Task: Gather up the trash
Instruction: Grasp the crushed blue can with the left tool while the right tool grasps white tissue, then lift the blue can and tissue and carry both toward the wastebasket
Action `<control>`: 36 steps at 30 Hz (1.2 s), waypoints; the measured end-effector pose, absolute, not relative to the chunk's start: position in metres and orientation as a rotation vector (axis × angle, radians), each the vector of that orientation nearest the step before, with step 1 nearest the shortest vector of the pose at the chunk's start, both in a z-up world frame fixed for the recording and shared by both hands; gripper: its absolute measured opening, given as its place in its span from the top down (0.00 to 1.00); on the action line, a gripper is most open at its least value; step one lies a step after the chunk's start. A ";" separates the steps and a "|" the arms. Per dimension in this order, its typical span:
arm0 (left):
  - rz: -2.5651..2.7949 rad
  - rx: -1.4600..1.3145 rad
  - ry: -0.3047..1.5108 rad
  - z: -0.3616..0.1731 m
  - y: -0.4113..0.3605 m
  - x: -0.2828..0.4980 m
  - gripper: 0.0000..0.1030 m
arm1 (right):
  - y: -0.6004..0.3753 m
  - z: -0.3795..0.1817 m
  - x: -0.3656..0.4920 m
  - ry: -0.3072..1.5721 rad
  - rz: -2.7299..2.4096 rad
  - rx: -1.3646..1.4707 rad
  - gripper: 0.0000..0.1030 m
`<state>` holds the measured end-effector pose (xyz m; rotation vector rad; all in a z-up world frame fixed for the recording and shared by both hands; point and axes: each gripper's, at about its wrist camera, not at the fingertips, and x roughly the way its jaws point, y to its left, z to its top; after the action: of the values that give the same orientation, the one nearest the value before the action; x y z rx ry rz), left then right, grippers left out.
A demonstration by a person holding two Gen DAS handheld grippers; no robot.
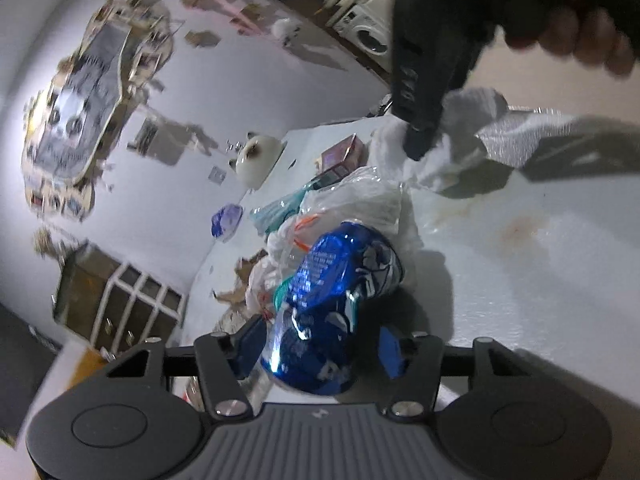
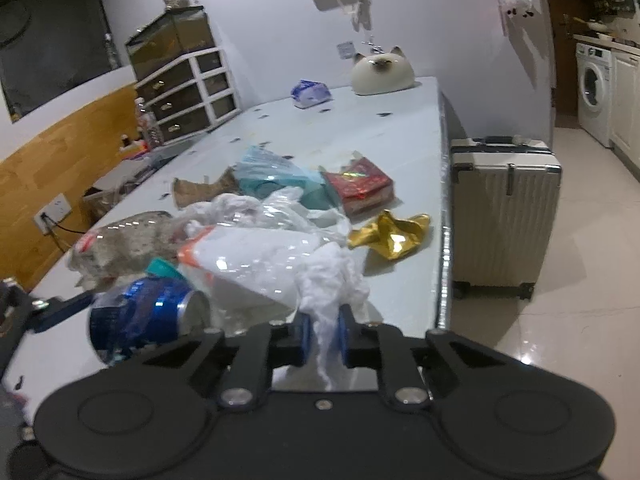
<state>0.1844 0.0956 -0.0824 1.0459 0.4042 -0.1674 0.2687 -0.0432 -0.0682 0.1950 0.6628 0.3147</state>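
My left gripper (image 1: 320, 344) is shut on a crushed blue can (image 1: 332, 296), held over the white table (image 1: 520, 280). The can also shows in the right wrist view (image 2: 140, 316), with the left gripper's finger (image 2: 60, 308) beside it. My right gripper (image 2: 323, 334) is shut on a crumpled white tissue (image 2: 332, 280); it shows in the left wrist view (image 1: 418, 148) with the tissue (image 1: 460, 136) hanging from it. A heap of clear plastic bags (image 2: 260, 248) lies just ahead of both grippers.
On the table lie a gold foil wrapper (image 2: 390, 234), a red packet (image 2: 360, 186), a teal bag (image 2: 272, 172), brown paper (image 2: 200, 190) and a blue packet (image 2: 310, 94). A cat-shaped ornament (image 2: 382, 72) stands at the far end. A suitcase (image 2: 504, 208) stands beside the table.
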 end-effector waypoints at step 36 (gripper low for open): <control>-0.332 -0.034 0.598 -0.011 0.156 0.168 0.79 | -0.036 -0.035 0.199 0.577 0.495 0.183 0.88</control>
<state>0.1679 0.1559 -0.0111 -0.0340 0.5985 -0.3316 0.1995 -0.0364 -0.0348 0.1830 0.5775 0.4952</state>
